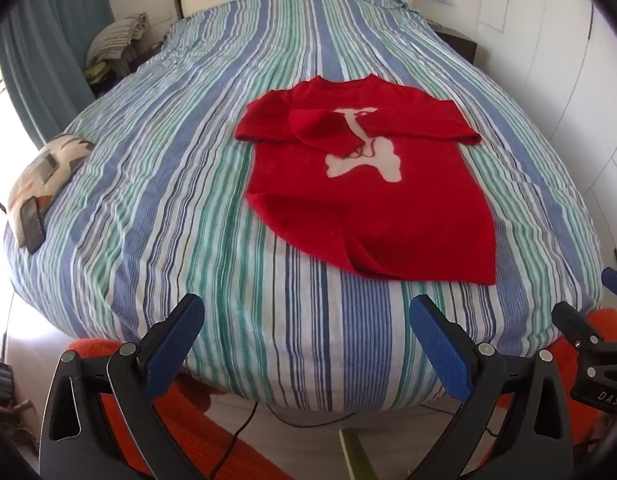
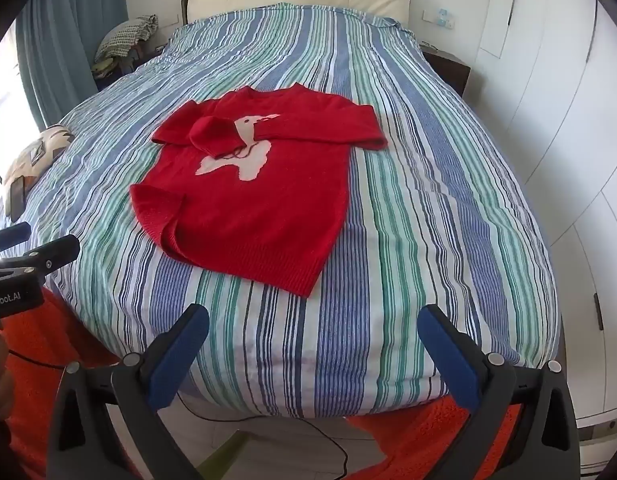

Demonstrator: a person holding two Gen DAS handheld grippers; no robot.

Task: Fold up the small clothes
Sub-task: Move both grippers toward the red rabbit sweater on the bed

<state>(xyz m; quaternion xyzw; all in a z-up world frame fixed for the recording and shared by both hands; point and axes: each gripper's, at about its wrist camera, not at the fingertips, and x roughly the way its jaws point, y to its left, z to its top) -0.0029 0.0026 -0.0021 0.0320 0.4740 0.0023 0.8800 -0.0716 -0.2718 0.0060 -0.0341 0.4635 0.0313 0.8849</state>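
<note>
- a cushion [image 1: 48,176] with a dark phone [image 1: 32,222] on it is sitting at about nine o'clock on the striped bed [image 1: 188,184]; a wide leftward sweep could be knocking the phone off the edge, though it is lying well apart from the garment.
- the left gripper [image 1: 306,326] is hanging with its blue pads spread wide and nothing between them, hovering at six o'clock over the foot edge of the bed, not touching anything.
- the red sweater [image 1: 368,208] is lying flat near the middle of the bed, toward twelve to one o'clock in the left wrist view, both sleeves already crossing over the chest.
- the near-left hem corner [image 2: 156,216] is lying turned over on itself, so a fold made now would likely be trapping that lump and coming out crooked.
- a loose thread [image 2: 240,154] is trailing by the cuff over the white motif (a pad could be snagging it and pulling the knit).
- the right gripper [image 2: 316,334] is likewise standing apart and empty, at six o'clock in its own view.
- open sheet is lying all round the sweater, widest toward three o'clock; the wardrobe doors [image 2: 568,120] are closing off the room beyond the bed's right edge, so swings that way are needing care.
</note>
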